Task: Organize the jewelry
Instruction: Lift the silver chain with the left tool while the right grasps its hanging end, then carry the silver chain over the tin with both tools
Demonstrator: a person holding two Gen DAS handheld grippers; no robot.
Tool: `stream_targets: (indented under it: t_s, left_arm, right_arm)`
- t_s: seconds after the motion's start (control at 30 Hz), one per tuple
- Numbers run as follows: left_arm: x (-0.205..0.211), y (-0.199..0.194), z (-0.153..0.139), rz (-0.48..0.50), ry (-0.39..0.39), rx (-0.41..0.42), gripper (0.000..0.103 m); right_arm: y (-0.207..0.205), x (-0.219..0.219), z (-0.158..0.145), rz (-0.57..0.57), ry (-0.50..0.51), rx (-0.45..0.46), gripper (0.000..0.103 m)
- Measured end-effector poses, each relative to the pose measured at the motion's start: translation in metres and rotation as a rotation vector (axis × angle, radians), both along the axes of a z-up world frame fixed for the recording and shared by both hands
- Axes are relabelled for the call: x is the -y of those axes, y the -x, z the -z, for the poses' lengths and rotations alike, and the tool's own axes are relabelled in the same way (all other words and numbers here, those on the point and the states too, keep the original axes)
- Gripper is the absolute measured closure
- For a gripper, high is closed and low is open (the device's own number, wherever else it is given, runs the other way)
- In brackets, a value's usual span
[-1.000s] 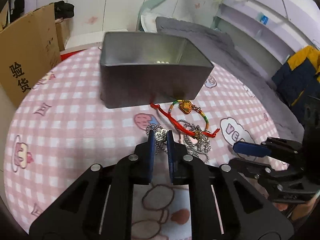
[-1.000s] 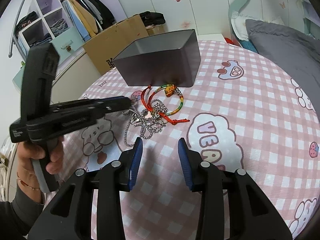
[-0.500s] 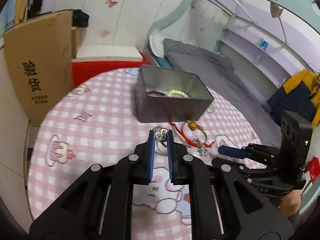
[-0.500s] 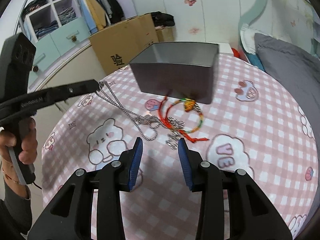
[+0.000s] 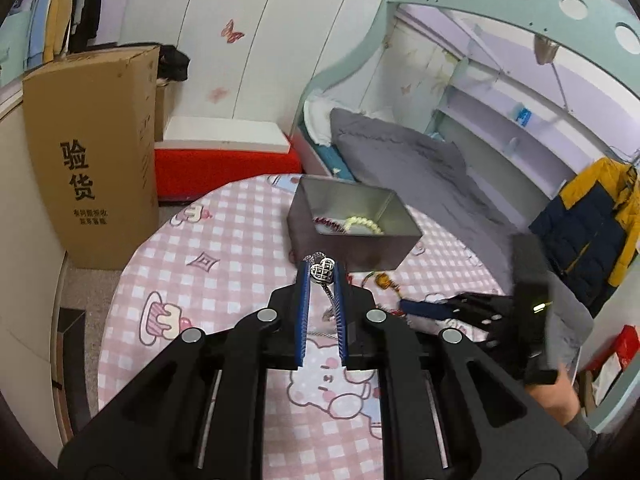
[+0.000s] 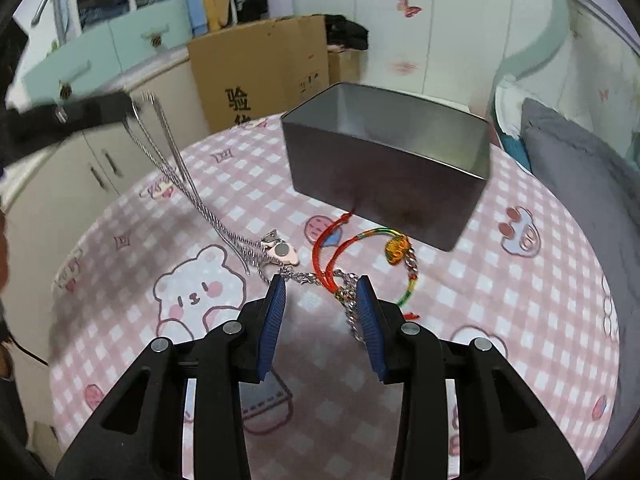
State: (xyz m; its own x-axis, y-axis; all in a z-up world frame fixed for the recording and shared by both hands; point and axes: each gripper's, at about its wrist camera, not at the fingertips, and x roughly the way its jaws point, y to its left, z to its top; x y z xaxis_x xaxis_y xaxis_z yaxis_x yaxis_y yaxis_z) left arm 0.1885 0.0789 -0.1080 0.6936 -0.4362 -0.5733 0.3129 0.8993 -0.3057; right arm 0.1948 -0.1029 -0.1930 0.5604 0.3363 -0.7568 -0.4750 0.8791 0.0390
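Note:
My left gripper (image 5: 322,272) is shut on a silver necklace (image 5: 323,271) by its heart pendant and holds it high above the table. In the right wrist view its chain (image 6: 176,168) hangs taut down to the pile. The grey metal box (image 5: 352,224) holds a pearl bracelet (image 5: 362,225) and a dark red one (image 5: 330,222). My right gripper (image 6: 320,300) is open, low over the tangled jewelry: a red cord (image 6: 326,246), a rainbow bracelet (image 6: 396,252) and silver chains (image 6: 352,312).
The round table has a pink checked cloth (image 6: 520,280). A cardboard box (image 5: 92,152) stands at its far left edge. A grey bed (image 5: 420,160) lies behind the table. A wardrobe (image 6: 120,48) stands to the left.
My left gripper has risen steadily with the necklace, pulling its chain taut out of the pile. My right gripper has moved forward and down over the remaining jewelry.

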Motion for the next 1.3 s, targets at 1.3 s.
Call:
stream_targets:
  t_s: [1.3]
  left_arm:
    - [0.038,-0.016,-0.078,0.116,0.029,0.137,0.091]
  right_arm:
    - [0.000,0.024,-0.144,-0.075,-0.208,0.190,0.100]
